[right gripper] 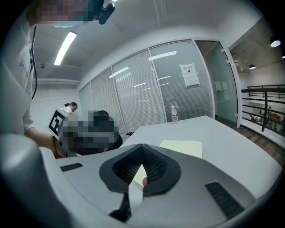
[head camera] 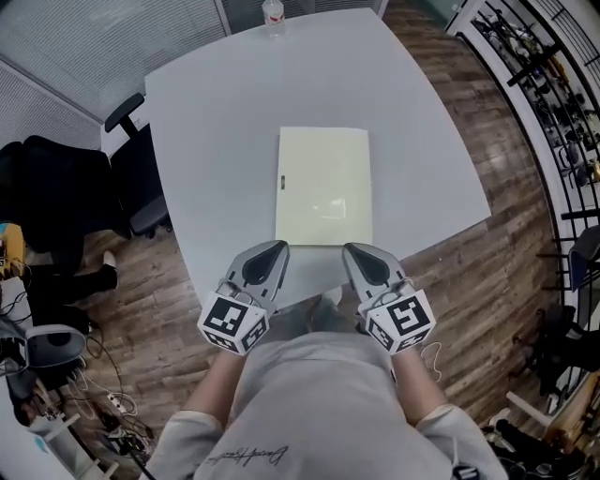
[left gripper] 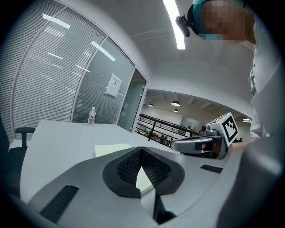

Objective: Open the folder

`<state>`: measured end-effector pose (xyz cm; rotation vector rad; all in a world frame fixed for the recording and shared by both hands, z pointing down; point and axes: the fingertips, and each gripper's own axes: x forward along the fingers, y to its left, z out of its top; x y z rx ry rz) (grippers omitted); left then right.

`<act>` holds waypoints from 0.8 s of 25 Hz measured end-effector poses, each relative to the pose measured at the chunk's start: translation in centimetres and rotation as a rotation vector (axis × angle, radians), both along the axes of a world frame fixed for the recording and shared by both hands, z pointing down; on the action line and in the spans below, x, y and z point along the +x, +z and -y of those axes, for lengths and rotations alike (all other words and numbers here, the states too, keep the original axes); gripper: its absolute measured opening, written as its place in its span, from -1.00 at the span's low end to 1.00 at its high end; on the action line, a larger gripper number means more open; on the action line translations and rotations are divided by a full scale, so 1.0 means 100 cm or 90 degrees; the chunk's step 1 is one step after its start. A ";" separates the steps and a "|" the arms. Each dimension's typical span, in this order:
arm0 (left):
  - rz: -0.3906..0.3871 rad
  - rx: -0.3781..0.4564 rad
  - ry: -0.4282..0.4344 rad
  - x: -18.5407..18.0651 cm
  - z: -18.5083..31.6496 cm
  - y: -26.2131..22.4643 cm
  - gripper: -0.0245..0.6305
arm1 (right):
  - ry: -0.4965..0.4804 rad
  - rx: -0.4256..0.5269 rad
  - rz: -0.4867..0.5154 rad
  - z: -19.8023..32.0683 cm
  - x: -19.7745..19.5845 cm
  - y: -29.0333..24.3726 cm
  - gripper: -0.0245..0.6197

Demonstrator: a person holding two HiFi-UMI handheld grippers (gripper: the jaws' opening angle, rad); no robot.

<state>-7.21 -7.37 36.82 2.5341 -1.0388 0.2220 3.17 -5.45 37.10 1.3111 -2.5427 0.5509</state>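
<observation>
A pale yellow folder (head camera: 323, 186) lies flat and closed in the middle of the white table (head camera: 206, 112), with a small dark tab on its left edge. My left gripper (head camera: 278, 246) hovers at the folder's near left corner with its jaws shut and nothing between them. My right gripper (head camera: 352, 248) is at the near right corner, also shut and empty. In the left gripper view the folder (left gripper: 111, 149) lies just beyond the closed fingertips (left gripper: 141, 149). In the right gripper view the folder (right gripper: 182, 148) shows past the closed tips (right gripper: 142, 147).
A water bottle (head camera: 273, 14) stands at the table's far edge. A black office chair (head camera: 131, 169) sits by the table's left side. Cables and gear lie on the wood floor at the lower left. A railing with racks runs along the right.
</observation>
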 end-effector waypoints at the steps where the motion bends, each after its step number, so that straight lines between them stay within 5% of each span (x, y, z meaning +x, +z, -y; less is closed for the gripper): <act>1: 0.002 -0.003 -0.003 -0.001 0.000 0.003 -0.90 | -0.004 -0.002 -0.003 0.000 -0.001 0.004 -0.87; 20: 0.061 -0.028 -0.025 -0.018 0.006 0.053 -0.90 | -0.056 -0.034 -0.076 0.011 -0.023 0.050 -0.87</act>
